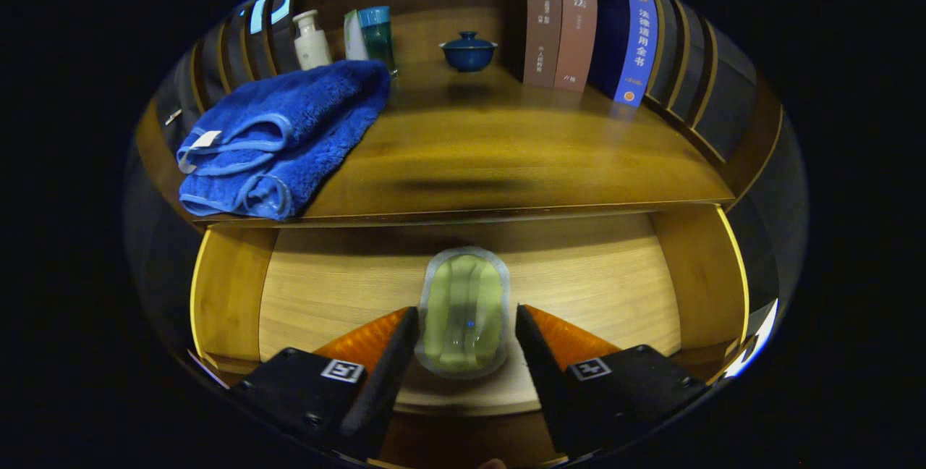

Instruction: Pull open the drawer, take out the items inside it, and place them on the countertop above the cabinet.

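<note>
While the light wooden drawer (593, 273) stands pulled open below the bench, the tongs (466, 328) hang over it with the two black fingers (391, 360) spread wide. Between the fingers lies a pale green oval item in a clear plastic packet (464, 313), flat on the bottom of the drawer. The left finger is just beside the edge of the packet, and I cannot tell if it touches; the right finger stands a little apart from it. The tongs have hold of nothing.

Beyond the drawer is the brown wooden bench (506, 158). On its left part a folded blue fluffy towel (282, 136) lies, with one corner over the front edge. Behind the towel stand a small white bottle (312, 40) and a teal container (377, 33). Near the middle at the back sits a dark blue lidded ceramic bowl (468, 51). To the right of it a row of upright books (579, 24) leans against the back.
</note>
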`<state>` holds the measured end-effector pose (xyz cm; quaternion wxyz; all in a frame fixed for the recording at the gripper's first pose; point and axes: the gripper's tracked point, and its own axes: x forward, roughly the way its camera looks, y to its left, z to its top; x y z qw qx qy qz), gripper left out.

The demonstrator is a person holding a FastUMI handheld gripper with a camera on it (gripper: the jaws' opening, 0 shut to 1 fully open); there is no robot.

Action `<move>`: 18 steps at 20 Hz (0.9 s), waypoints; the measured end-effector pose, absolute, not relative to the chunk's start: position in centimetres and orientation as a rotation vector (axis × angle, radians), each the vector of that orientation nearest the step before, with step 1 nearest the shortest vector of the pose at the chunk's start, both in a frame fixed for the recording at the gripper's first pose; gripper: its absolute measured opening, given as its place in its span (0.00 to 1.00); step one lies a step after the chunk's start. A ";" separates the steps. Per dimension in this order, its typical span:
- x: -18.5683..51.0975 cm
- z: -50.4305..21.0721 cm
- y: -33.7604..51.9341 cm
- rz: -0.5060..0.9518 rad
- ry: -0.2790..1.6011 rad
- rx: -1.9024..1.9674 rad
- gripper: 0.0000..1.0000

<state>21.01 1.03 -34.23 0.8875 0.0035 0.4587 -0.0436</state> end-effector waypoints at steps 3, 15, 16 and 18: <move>21.3 -35.8 1.1 -0.084 0.996 0.010 0.58; 19.5 -32.9 0.9 -0.077 0.939 -0.036 0.09; 18.8 -31.8 0.9 -0.077 0.918 -0.036 0.10; 17.7 -29.4 0.9 -0.075 0.883 -0.035 0.10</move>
